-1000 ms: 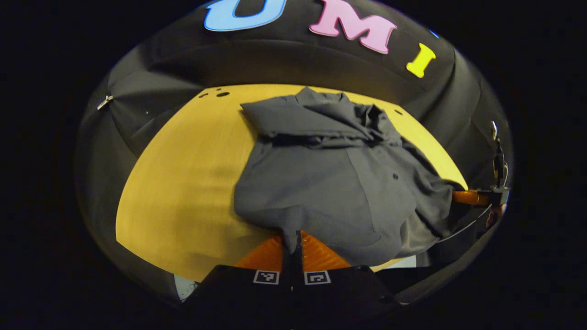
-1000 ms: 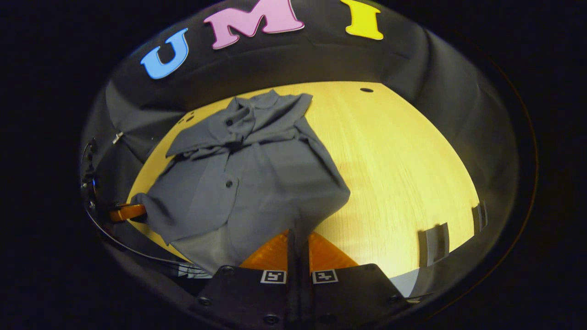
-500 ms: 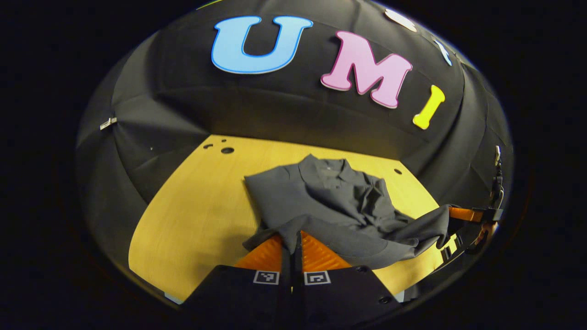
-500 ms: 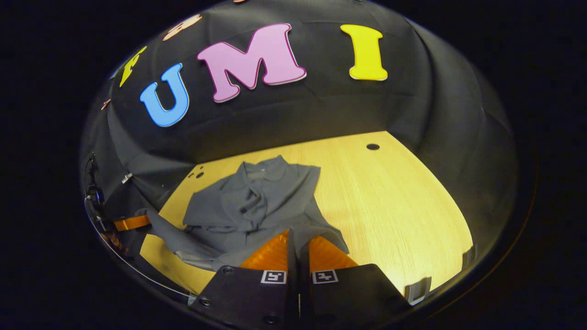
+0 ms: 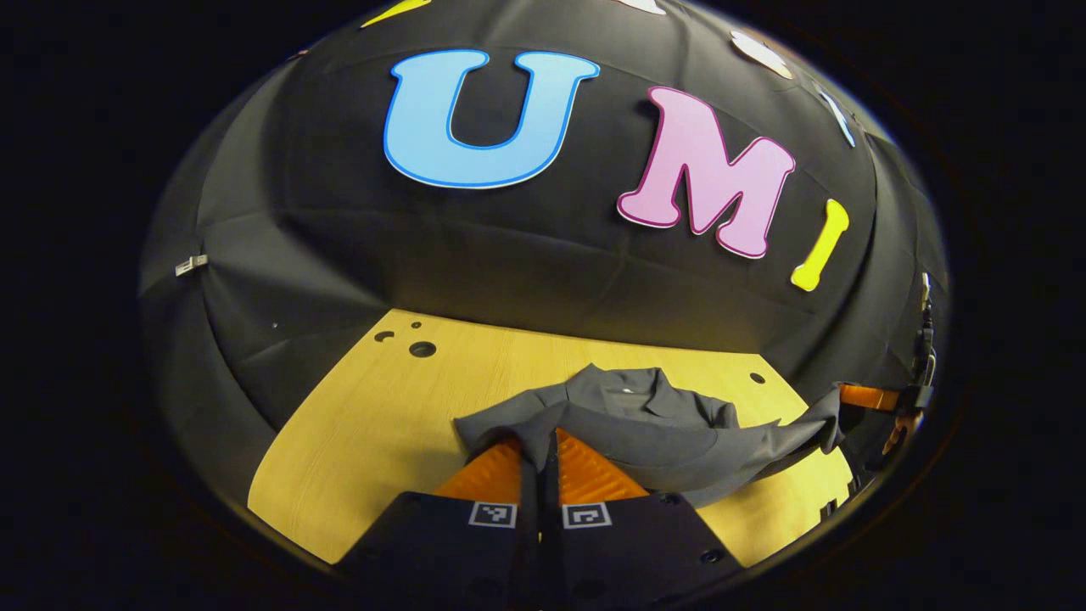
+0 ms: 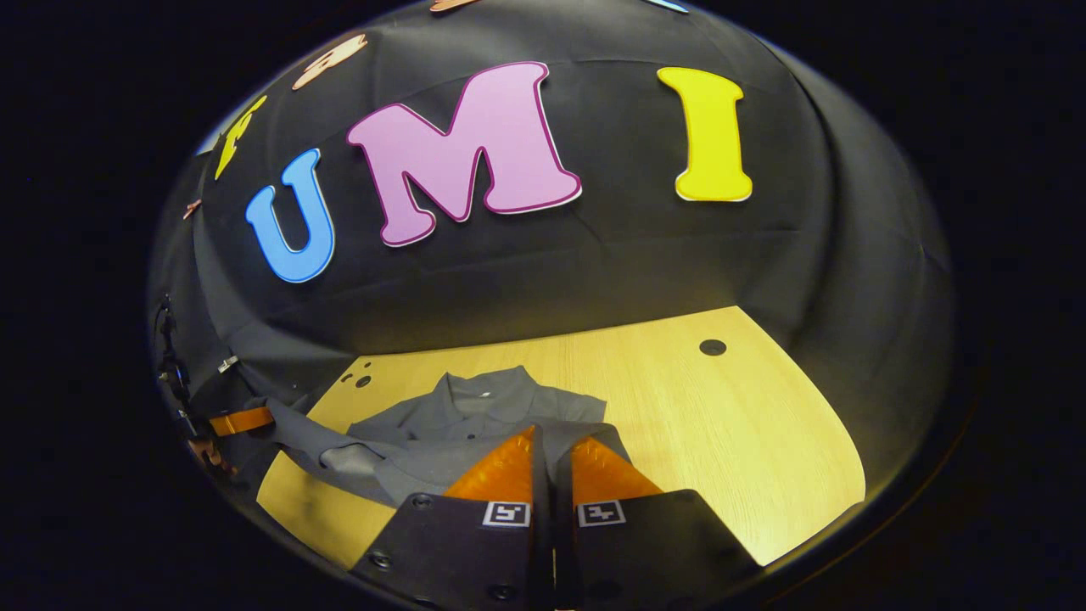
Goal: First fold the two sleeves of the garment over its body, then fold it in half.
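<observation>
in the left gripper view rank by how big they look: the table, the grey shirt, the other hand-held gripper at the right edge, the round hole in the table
1. Table, largest.
2. Grey shirt.
3. Right hand-held gripper, held at the far right edge; partly cut off there, so its rank above the hole is unsure.
4. Round hole, smallest.

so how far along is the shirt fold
Done: sleeves look already folded in near the collar. In hand: the left gripper and right gripper each pinch a hem corner of the grey shirt, carrying it toward the collar above the table. Left: lay the hem down, release.
</observation>
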Demonstrator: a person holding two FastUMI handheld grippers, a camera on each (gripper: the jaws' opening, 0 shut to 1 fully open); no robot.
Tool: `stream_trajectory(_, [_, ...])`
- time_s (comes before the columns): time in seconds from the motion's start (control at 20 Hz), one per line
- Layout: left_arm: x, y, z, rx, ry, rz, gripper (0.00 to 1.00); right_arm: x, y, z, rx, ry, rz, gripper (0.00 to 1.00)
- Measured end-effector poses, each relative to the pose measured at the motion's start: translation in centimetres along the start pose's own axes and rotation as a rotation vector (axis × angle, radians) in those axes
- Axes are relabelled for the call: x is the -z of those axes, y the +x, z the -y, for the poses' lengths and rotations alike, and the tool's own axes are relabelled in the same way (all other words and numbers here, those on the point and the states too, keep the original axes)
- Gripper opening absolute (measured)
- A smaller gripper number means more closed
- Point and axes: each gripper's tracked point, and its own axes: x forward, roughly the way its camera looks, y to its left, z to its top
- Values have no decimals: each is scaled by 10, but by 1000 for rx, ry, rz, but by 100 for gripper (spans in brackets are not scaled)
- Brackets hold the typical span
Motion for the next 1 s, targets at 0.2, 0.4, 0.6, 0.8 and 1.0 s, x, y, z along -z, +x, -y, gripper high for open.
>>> stream_trajectory(0.2, [-7, 33, -3, -5, 18, -1, 6, -6, 33, 2, 3, -7, 0, 6])
stream_trajectory(0.4, [-11, 65, -8, -7, 37, -1, 5, -7, 66, 7, 8, -14, -10, 6])
stream_trajectory(0.6, [-15, 94, -11, -10, 57, 1, 5, -7, 98, 14, 16, -21, -17, 5])
stream_trajectory(0.8, [-9, 125, -14, -17, 84, -9, 5, 4, 130, 25, 29, -24, -31, 6])
stream_trajectory(1.0, [8, 156, -22, -37, 74, -38, 5, 24, 163, 36, 57, -18, -67, 6])
